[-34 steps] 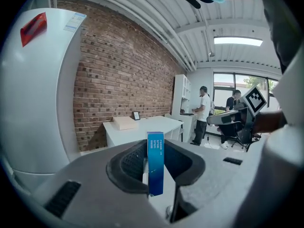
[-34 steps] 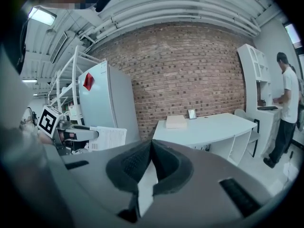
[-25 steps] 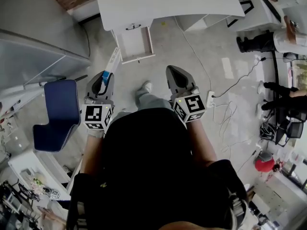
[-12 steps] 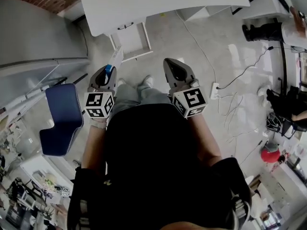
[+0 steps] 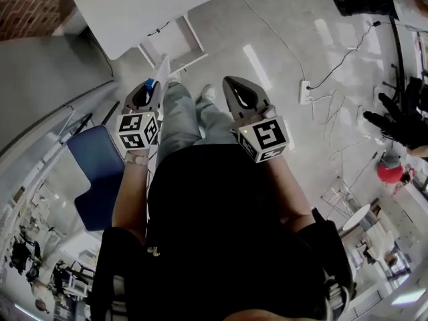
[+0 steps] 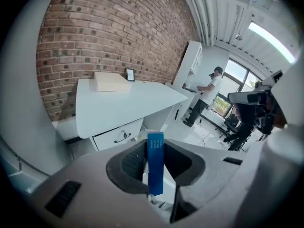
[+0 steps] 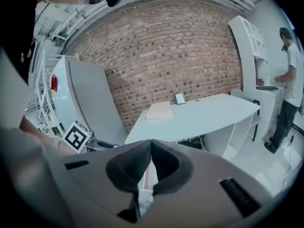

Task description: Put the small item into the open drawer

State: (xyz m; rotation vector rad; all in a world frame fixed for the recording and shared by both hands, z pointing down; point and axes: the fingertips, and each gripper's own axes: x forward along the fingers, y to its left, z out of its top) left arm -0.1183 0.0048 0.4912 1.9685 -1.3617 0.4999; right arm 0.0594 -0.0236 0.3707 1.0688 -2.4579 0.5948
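Since the earlier frame the desk point(image 5: 147, 5) and its open drawer point(image 5: 172, 41) had shifted toward the upper left corner of the head view, and the blue chair point(image 5: 97, 172) had slid lower along the left edge. The left gripper point(image 5: 148, 89) was clamped on the small item, a slim white box with a blue end point(image 5: 160, 72). In the left gripper view the box point(image 6: 155, 163) stood upright between the jaws of that gripper point(image 6: 155, 146), its blue end uppermost. The box was in the air above the floor, short of the drawer and well apart from it. The right gripper point(image 5: 233, 82) was held level with the left, on the far side of the person's legs point(image 5: 180, 119). In the right gripper view its jaw tips point(image 7: 152, 141) met with nothing between them.

The drawer stood pulled out below the near edge of the desk, and its white inside looked bare, though it was small in the head view. On the desk point(image 6: 118, 103) lay a flat pale box point(image 6: 111, 82) beside a small frame point(image 6: 129, 74), both at the edge nearest the brick wall point(image 6: 104, 32). A power strip point(image 5: 306, 91) lay on the floor to the right.
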